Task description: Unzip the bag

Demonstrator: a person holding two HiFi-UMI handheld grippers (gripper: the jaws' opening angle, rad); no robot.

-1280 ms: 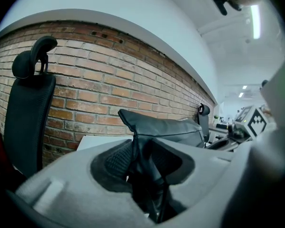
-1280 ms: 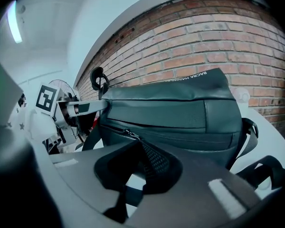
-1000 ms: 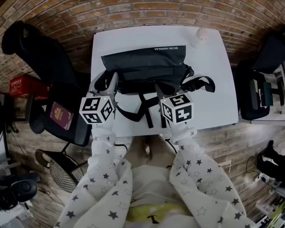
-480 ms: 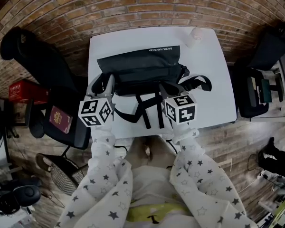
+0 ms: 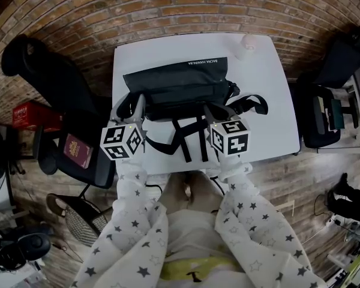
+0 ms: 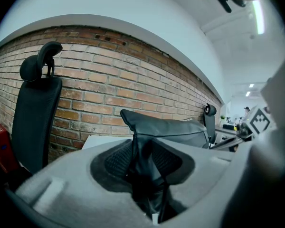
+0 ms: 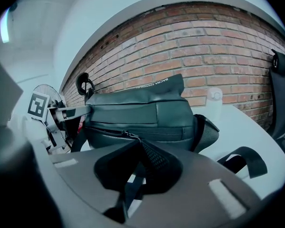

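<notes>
left gripper [image 6: 141, 148]: pinching the end fabric of the black bag [image 5: 174, 80]
right gripper [image 7: 137, 145]: pressed together on the zipper pull [image 7: 126, 135]
progress: zip looks barely opened, most left

Black bag [image 5: 177, 80], white table [image 5: 265, 86], red brick wall [image 5: 168, 5], star-patterned white sleeves [image 5: 135, 221]

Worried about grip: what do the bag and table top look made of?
Bag: likely coated synthetic fabric, matte dark grey; it creases softly with faint sheen. Table top: probably laminate or painted board, smooth white, no grain visible.

bag [image 5: 177, 86] on table [image 5: 270, 125], chair [image 5: 48, 77] left — wall [image 5: 168, 5] behind
</notes>
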